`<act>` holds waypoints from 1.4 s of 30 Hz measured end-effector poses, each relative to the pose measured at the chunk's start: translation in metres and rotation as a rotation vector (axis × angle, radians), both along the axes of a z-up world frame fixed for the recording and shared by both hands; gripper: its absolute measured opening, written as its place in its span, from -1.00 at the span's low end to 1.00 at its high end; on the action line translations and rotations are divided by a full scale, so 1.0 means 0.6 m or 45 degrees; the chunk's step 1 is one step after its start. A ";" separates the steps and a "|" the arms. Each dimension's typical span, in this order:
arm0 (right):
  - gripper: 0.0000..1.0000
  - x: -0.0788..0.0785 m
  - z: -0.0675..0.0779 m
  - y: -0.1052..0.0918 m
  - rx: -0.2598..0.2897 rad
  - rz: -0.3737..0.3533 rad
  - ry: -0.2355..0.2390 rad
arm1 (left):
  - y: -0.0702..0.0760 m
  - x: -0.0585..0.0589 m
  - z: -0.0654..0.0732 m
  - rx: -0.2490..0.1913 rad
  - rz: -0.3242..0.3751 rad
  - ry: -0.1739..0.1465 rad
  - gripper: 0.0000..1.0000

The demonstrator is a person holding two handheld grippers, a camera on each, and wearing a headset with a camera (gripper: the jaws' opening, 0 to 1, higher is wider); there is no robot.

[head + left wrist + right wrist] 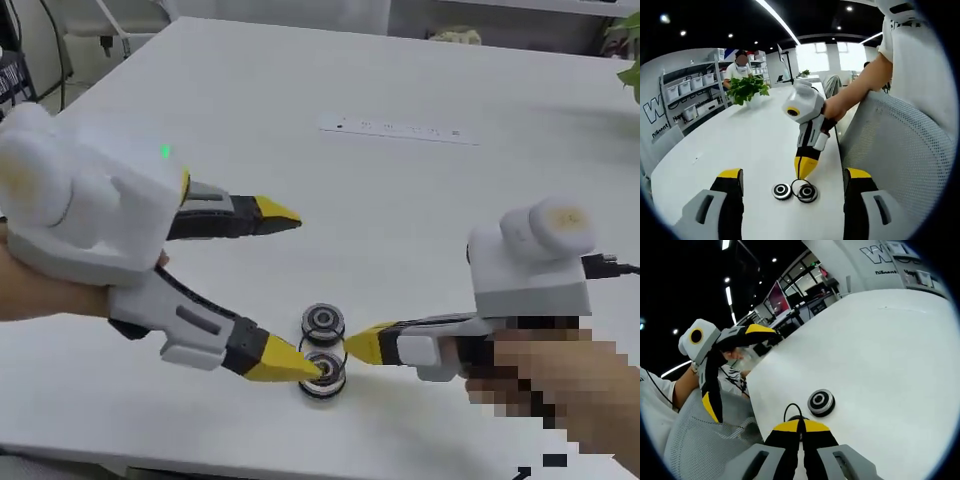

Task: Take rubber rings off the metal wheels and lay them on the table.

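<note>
Right gripper (358,346): jaws pinched shut, tips against the near wheel (326,378). A thin black loop of rubber ring (785,415) rises just ahead of those tips, so we judge the jaws are nipping the ring, which is partly lifted off.

Left gripper (305,295): jaws spread wide, nothing between them. Its lower tip rests on the same wheel, opposite the right tips. It is likely pinning the wheel so that the pull peels the ring off without dragging the wheel along.

Second wheel (323,322): flat on the table (420,220), just beyond both tips. We cannot tell whether its ring is on.
</note>
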State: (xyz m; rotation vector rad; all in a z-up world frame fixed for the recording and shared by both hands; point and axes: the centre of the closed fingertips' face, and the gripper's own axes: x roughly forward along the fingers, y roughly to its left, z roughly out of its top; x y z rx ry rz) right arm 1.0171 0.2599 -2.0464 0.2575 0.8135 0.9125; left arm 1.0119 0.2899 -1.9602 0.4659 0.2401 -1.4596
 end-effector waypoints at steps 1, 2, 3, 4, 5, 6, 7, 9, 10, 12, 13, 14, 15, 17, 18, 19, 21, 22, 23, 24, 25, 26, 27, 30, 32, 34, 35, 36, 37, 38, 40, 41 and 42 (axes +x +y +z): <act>-1.00 0.000 0.001 0.000 0.000 -0.001 -0.003 | 0.005 -0.001 0.003 0.000 0.004 0.000 0.61; -1.00 0.001 0.001 -0.001 -0.001 0.000 -0.006 | 0.013 0.000 0.005 0.006 0.019 0.006 0.62; -1.00 0.001 0.002 -0.002 -0.002 -0.001 -0.011 | 0.019 0.000 0.006 0.009 0.030 0.009 0.63; -1.00 0.001 0.003 -0.001 -0.002 0.000 -0.012 | 0.025 0.001 0.008 0.010 0.043 0.008 0.65; -1.00 0.001 0.004 -0.001 0.001 0.001 -0.010 | 0.034 0.002 0.010 0.011 0.061 0.009 0.66; -1.00 0.001 0.005 -0.001 0.004 0.003 -0.008 | 0.039 0.002 0.011 0.014 0.073 0.005 0.65; -1.00 0.000 0.005 -0.001 0.004 0.005 -0.009 | 0.047 0.000 0.014 0.012 0.084 -0.007 0.64; -1.00 0.000 0.005 -0.001 0.002 0.009 -0.011 | 0.057 -0.002 0.018 0.012 0.102 -0.014 0.65; -1.00 0.000 0.006 -0.001 0.001 0.011 -0.015 | 0.065 -0.003 0.019 0.016 0.122 -0.016 0.66; -1.00 0.000 0.008 -0.001 -0.002 0.014 -0.020 | 0.077 -0.004 0.021 0.021 0.144 -0.026 0.67; -1.00 0.000 0.008 -0.001 -0.002 0.014 -0.021 | 0.078 -0.007 0.022 0.024 0.155 -0.031 0.67; -1.00 0.000 0.009 -0.002 -0.002 0.013 -0.024 | 0.085 -0.009 0.024 0.026 0.173 -0.025 0.68; -1.00 0.000 0.010 -0.002 -0.002 0.013 -0.025 | 0.095 -0.008 0.024 0.024 0.195 -0.017 0.69; -1.00 0.001 0.011 -0.003 0.001 0.009 -0.028 | 0.107 -0.009 0.023 0.024 0.223 -0.017 0.70; -1.00 0.001 0.012 -0.003 0.002 0.007 -0.029 | 0.116 -0.010 0.022 0.027 0.241 -0.016 0.70; -1.00 0.002 0.013 -0.003 0.003 0.005 -0.031 | 0.123 -0.010 0.020 0.030 0.253 -0.014 0.70; -1.00 0.003 0.015 -0.004 0.005 0.001 -0.035 | 0.136 -0.015 0.015 0.034 0.278 0.002 0.71; -1.00 0.004 0.016 -0.005 0.008 -0.002 -0.038 | 0.142 -0.018 0.013 0.033 0.289 0.005 0.71; -1.00 0.004 0.017 -0.005 0.011 -0.005 -0.038 | 0.146 -0.019 0.011 0.032 0.298 0.005 0.70; -1.00 0.004 0.019 -0.005 0.017 -0.007 -0.036 | 0.152 -0.021 0.008 0.033 0.313 0.013 0.70; -1.00 0.004 0.019 -0.005 0.019 -0.007 -0.035 | 0.156 -0.021 0.007 0.031 0.327 0.020 0.70; -1.00 0.004 0.020 -0.005 0.019 -0.009 -0.035 | 0.160 -0.021 0.006 0.027 0.343 0.025 0.70; -1.00 0.005 0.020 -0.006 0.017 -0.011 -0.038 | 0.165 -0.021 0.005 0.022 0.359 0.028 0.70; -1.00 0.006 0.023 -0.007 0.017 -0.017 -0.044 | 0.175 -0.024 0.001 0.012 0.379 0.040 0.70; -1.00 0.007 0.026 -0.007 0.021 -0.021 -0.049 | 0.182 -0.025 -0.006 0.016 0.396 0.055 0.69; -1.00 0.007 0.028 -0.007 0.022 -0.023 -0.053 | 0.186 -0.027 -0.014 0.022 0.410 0.069 0.70; -1.00 0.007 0.028 -0.007 0.020 -0.023 -0.056 | 0.188 -0.028 -0.016 0.022 0.412 0.076 0.70; -1.00 0.008 0.029 -0.008 0.018 -0.024 -0.059 | 0.188 -0.031 -0.021 0.022 0.417 0.088 0.70; -1.00 0.008 0.030 -0.009 0.016 -0.025 -0.062 | 0.189 -0.032 -0.023 0.021 0.420 0.093 0.70; -1.00 0.009 0.031 -0.009 0.015 -0.028 -0.066 | 0.190 -0.033 -0.026 0.020 0.423 0.101 0.70; -1.00 0.011 0.033 -0.010 0.019 -0.033 -0.071 | 0.191 -0.039 -0.035 0.020 0.429 0.138 0.71; -1.00 0.011 0.034 -0.010 0.022 -0.036 -0.073 | 0.191 -0.042 -0.038 0.017 0.428 0.158 0.72; -1.00 0.012 0.036 -0.011 0.024 -0.039 -0.076 | 0.190 -0.043 -0.039 0.012 0.430 0.169 0.73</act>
